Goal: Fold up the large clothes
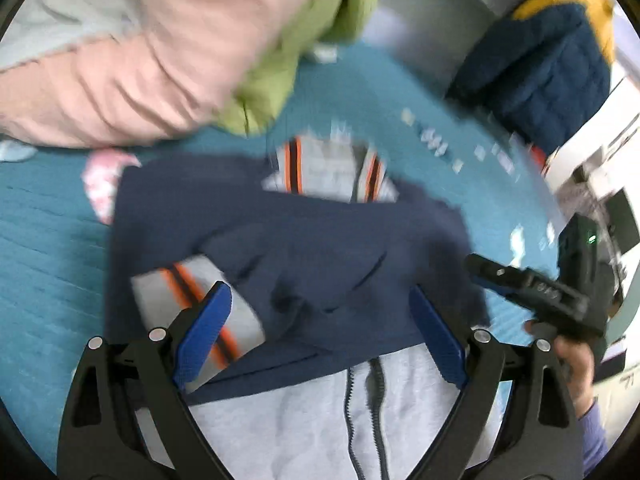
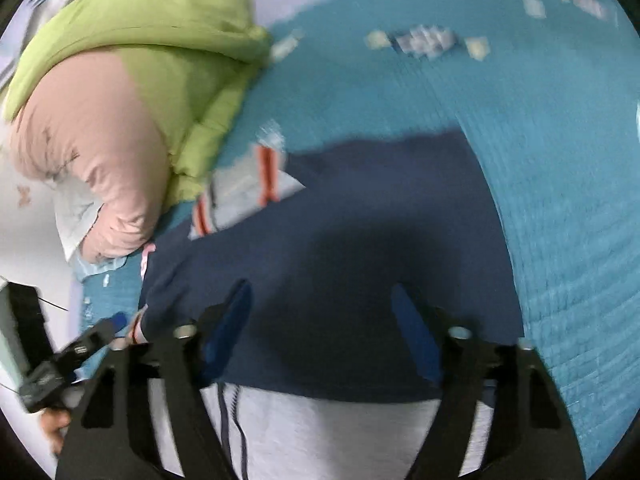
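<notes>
Soft navy-and-grey zip jacket (image 1: pixel 304 248), partly folded on the teal bed (image 1: pixel 44 248).

Left claw (image 1: pixel 320 332) spread wide and empty above the striped cuff (image 1: pixel 200 300); right claw (image 2: pixel 322 340) also parted, holding nothing. Limp, light knit, likely to sag: best pinched at hem corners or fold edges.

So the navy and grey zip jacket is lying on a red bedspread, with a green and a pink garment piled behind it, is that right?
Not quite: the bedspread is teal blue, not red, as the right wrist view shows. The navy and grey zip jacket does lie on it, with the green garment and pink garment piled behind.
</notes>
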`<action>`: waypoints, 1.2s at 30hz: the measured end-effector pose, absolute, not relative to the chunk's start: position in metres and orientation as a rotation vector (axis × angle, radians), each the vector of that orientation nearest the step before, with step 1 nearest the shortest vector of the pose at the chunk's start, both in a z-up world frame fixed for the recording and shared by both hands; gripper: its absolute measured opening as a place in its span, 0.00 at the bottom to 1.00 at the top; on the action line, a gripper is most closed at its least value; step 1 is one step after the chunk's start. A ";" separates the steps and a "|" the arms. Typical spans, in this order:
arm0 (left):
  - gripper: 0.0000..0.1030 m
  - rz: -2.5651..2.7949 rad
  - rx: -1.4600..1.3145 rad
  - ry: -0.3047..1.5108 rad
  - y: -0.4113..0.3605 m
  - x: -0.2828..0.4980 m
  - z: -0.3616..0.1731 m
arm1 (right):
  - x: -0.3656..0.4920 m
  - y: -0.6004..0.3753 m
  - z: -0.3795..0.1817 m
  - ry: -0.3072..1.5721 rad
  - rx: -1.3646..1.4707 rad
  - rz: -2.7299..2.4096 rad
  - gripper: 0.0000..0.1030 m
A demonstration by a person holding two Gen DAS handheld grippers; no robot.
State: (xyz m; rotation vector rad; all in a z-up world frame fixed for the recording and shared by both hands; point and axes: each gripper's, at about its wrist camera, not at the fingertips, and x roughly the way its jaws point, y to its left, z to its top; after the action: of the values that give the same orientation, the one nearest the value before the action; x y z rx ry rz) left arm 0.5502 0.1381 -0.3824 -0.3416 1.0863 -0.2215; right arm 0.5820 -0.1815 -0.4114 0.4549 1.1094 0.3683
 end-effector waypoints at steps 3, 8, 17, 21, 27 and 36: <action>0.88 -0.137 -0.352 1.210 0.143 0.569 -0.423 | 0.584 -0.201 -0.436 1.169 0.469 0.333 0.35; 0.89 -0.207 -0.437 1.183 0.159 0.573 -0.411 | 0.585 -0.206 -0.422 1.188 0.492 0.398 0.47; 0.90 0.030 -0.367 1.140 0.237 0.601 -0.391 | 0.634 -0.218 -0.393 1.119 0.328 0.229 0.60; 0.90 0.098 -0.349 1.211 0.252 0.619 -0.417 | 0.655 -0.226 -0.408 1.150 0.347 0.180 0.60; 0.91 0.099 -0.280 1.240 0.240 0.644 -0.431 | 0.679 -0.225 -0.427 1.198 0.381 0.176 0.60; 0.88 0.067 -0.204 1.208 0.212 0.657 -0.431 | 0.685 -0.219 -0.433 1.234 0.430 0.248 0.62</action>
State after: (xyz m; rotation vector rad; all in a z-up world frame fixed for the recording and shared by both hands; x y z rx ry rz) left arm 0.6567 0.2125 -0.4308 -0.2038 1.2084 0.0668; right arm 0.6849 -0.2189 -0.4329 0.4298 1.2342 0.2482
